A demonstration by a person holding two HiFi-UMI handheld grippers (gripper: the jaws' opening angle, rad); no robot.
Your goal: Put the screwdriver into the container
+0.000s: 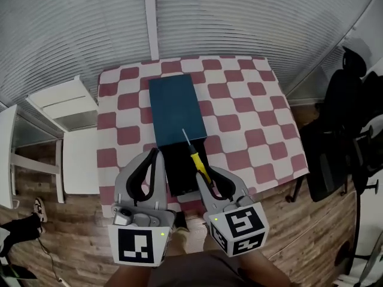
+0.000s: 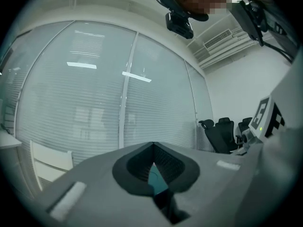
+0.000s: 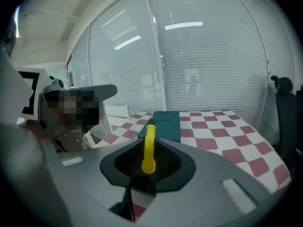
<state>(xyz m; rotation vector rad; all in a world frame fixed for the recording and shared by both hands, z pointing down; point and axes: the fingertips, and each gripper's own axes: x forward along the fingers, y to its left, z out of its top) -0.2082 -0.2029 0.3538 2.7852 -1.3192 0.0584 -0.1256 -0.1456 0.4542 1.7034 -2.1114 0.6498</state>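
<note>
The screwdriver (image 1: pixel 199 165) is gripped by its yellow handle in the right gripper (image 1: pixel 203 181), whose jaws are clamped on it. The shaft is pointed forward, with its tip over the near edge of the teal box (image 1: pixel 175 107). It is carried above the dark open container (image 1: pixel 178 173), which lies against that box near the front of the checked tablecloth (image 1: pixel 254 121). The left gripper (image 1: pixel 157 155) is held just beside, its jaws pressed together on nothing (only a sliver of teal is seen past them). A miss is judged the main risk: if the handle is released while the shaft overhangs the teal box, the tip could be caught on its top. The tool could then be left propped across the rim or rolled off the table's front.
</note>
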